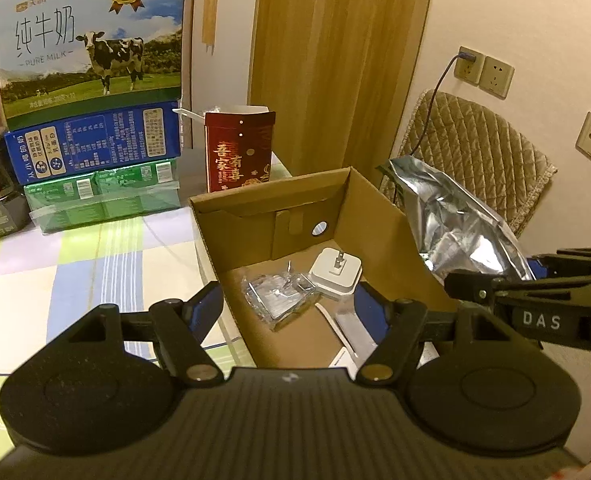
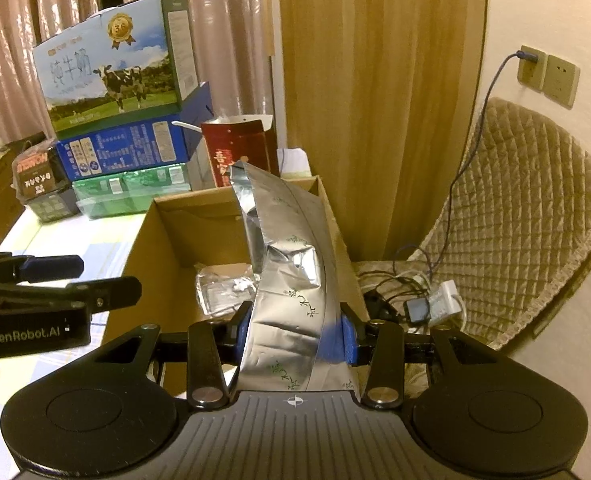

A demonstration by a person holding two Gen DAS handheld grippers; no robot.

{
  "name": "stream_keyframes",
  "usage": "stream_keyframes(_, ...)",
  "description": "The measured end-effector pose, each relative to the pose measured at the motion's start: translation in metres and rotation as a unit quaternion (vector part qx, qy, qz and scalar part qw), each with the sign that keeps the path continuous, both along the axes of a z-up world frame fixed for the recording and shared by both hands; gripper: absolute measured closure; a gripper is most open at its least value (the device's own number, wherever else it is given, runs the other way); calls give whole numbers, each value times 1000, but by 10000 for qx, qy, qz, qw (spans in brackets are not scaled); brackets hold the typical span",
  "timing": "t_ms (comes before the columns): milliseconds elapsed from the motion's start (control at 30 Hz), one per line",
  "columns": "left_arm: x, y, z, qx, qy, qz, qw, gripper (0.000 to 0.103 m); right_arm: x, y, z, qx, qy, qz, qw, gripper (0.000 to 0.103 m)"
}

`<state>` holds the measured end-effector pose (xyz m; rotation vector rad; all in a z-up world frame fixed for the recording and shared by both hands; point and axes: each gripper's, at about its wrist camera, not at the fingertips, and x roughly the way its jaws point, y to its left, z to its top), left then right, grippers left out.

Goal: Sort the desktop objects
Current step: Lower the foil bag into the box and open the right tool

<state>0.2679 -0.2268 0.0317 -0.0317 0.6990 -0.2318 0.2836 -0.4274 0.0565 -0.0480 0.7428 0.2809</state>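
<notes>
Partway: charger [image 1: 335, 274] and clear packet [image 1: 277, 294] already in box [image 1: 307, 200]. Right tongs [image 2: 295, 330] clamp foil bag [image 2: 287, 280] above box, not yet dropped. Left tongs [image 1: 291, 314] gape empty.

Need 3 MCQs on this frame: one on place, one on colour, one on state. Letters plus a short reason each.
1. Where does the white charger plug lie?
A. inside the cardboard box
B. on the chair
C. on top of the milk carton

2. What colour is the pouch held by the right gripper?
A. red
B. silver
C. green

3. How is the left gripper?
A. shut on the plug
B. shut on the pouch
C. open, holding nothing

Key: 1 A, the plug rests on the box floor beside a clear plastic packet. 2 B, it is shiny foil with small green prints. 3 C, its fingers stand wide apart over the box with nothing between them.
</notes>
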Motion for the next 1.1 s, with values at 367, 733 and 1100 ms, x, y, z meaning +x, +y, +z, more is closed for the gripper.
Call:
stream_keyframes(367, -1, 10, 0, 34, -3, 74, 10000, 35, 8, 21, 0, 71, 39, 156, 9998, 63)
stream_keyframes(733, -3, 22, -3, 15, -2, 173, 9998, 35, 17, 37, -1, 124, 66, 241, 9996, 63)
stream_keyframes(1100, -2, 41, -11, -8, 57, 357, 9993, 35, 28, 51, -8, 357, 62, 333, 9988, 62)
